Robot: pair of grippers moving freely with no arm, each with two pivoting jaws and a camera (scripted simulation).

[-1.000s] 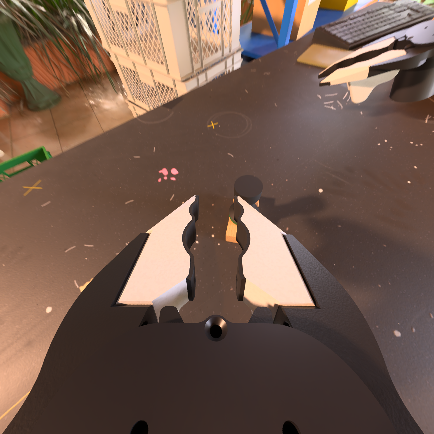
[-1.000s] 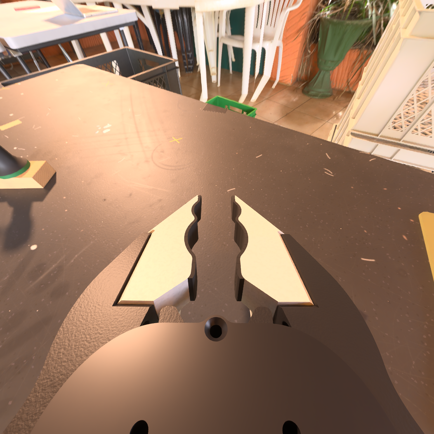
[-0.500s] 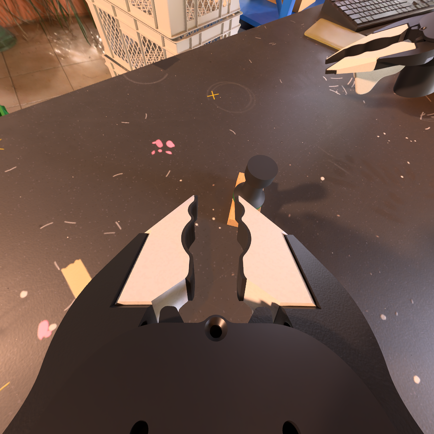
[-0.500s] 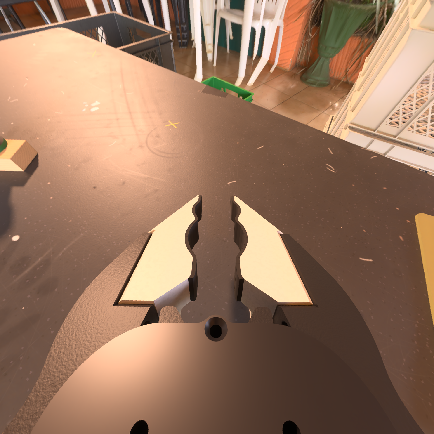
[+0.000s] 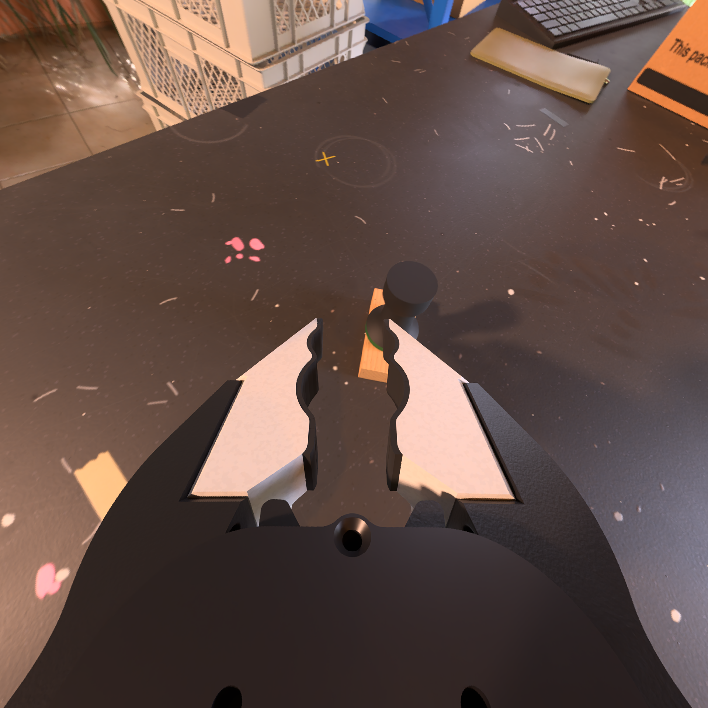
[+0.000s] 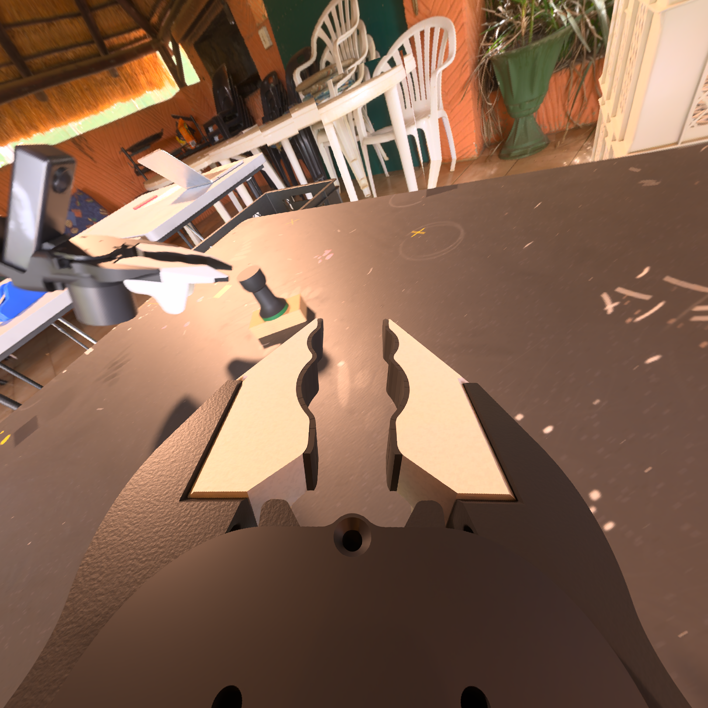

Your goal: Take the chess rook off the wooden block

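A dark chess rook (image 5: pixel 407 302) with a green base stands upright on a small flat wooden block (image 5: pixel 374 358) on the dark table. My left gripper (image 5: pixel 352 325) is open and empty; the rook sits just beyond its right fingertip, partly hidden by it. In the right wrist view the rook (image 6: pixel 262 293) on the block (image 6: pixel 285 316) lies ahead and to the left of my right gripper (image 6: pixel 352 325), which is open and empty. The left gripper (image 6: pixel 191 270) shows there, just left of the rook's top, a little apart from it.
Stacked cream crates (image 5: pixel 237 46) stand past the table's far edge. A pale flat pouch (image 5: pixel 540 65), a keyboard (image 5: pixel 590 15) and an orange box (image 5: pixel 678 72) lie at the far right. White chairs (image 6: pixel 394 99) and tables stand beyond the table (image 6: pixel 536 306).
My left gripper has risen and tilted down, so the rook now shows beyond its right fingertip. My right gripper has swung left and tilted, bringing the rook, block and left gripper into its view.
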